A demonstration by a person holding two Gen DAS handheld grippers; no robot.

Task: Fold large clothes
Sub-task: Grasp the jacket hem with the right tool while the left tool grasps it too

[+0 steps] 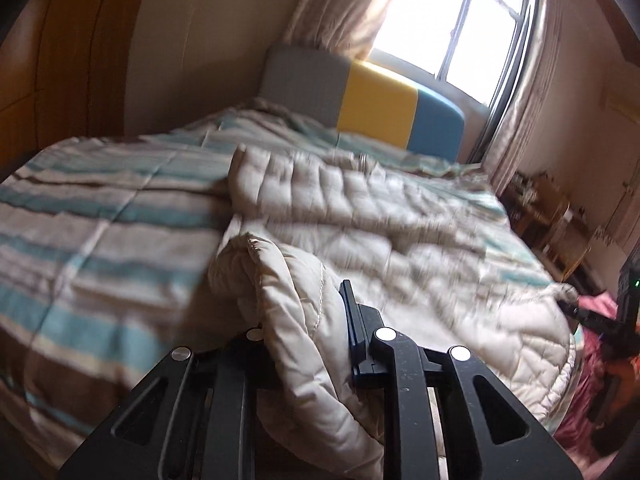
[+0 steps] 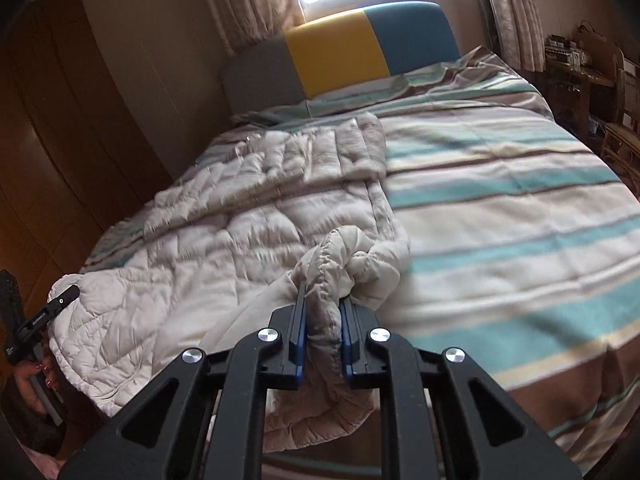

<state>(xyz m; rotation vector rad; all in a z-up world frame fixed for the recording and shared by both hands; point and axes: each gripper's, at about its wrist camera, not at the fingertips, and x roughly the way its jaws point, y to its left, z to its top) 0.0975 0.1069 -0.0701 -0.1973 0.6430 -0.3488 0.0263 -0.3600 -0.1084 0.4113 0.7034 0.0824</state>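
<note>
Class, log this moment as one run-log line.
left gripper: shut on quilted coat | right gripper: shut on coat | coat lies on striped bedspread

Bright window [image 1: 452, 28] with curtains [image 1: 336, 4] behind a bed headboard [image 1: 360, 96] (grey, yellow, blue).

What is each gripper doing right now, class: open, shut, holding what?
Left gripper: jaws shut on a bunched edge of the cream quilted jacket.
Right gripper: jaws shut on another bunched edge of the same jacket.
</note>
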